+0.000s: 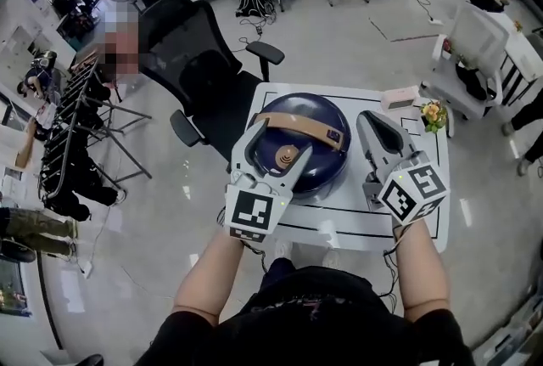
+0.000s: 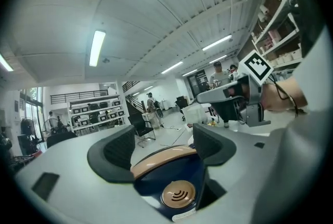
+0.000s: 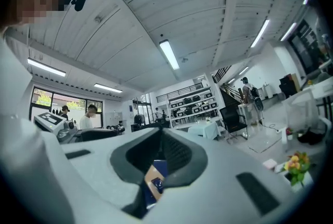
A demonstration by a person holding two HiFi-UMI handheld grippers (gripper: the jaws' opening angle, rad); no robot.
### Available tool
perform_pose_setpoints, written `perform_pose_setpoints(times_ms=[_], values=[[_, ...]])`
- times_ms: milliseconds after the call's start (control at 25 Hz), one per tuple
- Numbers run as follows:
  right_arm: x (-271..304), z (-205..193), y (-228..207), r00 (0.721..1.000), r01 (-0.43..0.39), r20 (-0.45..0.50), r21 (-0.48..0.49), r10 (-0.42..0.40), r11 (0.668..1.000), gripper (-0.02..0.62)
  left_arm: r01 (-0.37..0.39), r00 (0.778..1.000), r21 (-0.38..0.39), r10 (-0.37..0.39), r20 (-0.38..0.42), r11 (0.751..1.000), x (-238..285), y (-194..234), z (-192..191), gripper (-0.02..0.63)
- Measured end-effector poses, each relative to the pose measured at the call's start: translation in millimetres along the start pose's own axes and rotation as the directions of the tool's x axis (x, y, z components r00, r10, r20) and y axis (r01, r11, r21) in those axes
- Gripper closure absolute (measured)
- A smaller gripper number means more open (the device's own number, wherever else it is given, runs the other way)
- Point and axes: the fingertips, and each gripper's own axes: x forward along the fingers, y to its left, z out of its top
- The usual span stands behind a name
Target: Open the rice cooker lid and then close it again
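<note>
Bright workshop floor (image 1: 356, 25) all round a small white desk (image 1: 339, 230), black office chair (image 1: 199, 59) just beyond its far left corner. On the desk, left of middle: dark blue rice cooker (image 1: 327, 156), lid (image 1: 310, 105) down, tan handle (image 1: 305, 125) lying across the top, round tan vent cap (image 1: 288, 157) on the near side.

From the head view: left tool (image 1: 284, 139) over the cooker's near left, jaws spread wide, vent cap between them, gripping nothing. Right tool (image 1: 373, 118) just right of the cooker, jaws set almost together, empty.

From the left gripper view, closer detail: pads (image 2: 120, 151) apart on either side of handle and vent cap, neither pressing. Also shows the right tool and its marker cube (image 2: 256, 66) off to the right.

From the right gripper view: only a slim gap between the jaws, a sliver of blue lid and handle end seen through it, nothing pinched.

Small yellow flowers (image 1: 433, 112) at the desk's far right, seen in head and right gripper views
</note>
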Motion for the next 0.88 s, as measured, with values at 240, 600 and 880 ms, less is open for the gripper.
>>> perform_pose_setpoints(times_ms=[240, 600, 880], values=[[10.0, -2.1, -3.1, 0.998, 0.070, 0.005, 0.011, -0.070, 0.997, 0.594, 0.102, 0.993, 0.090, -0.097, -0.064, 0.991, 18.6, 6.2, -23.8, 0.267], [19.6, -23.4, -2.9, 0.990, 0.132, -0.052, 0.038, -0.130, 0.990, 0.594, 0.260, 0.959, 0.215, -0.226, -0.171, 0.941, 42.0, -2.1, -58.0, 0.268], [22.2, -40.0, -3.0, 0.978, 0.187, -0.103, 0.035, -0.182, 0.982, 0.594, 0.328, 0.940, 0.363, -0.261, -0.221, 0.872, 58.2, -11.6, -69.1, 0.268]])
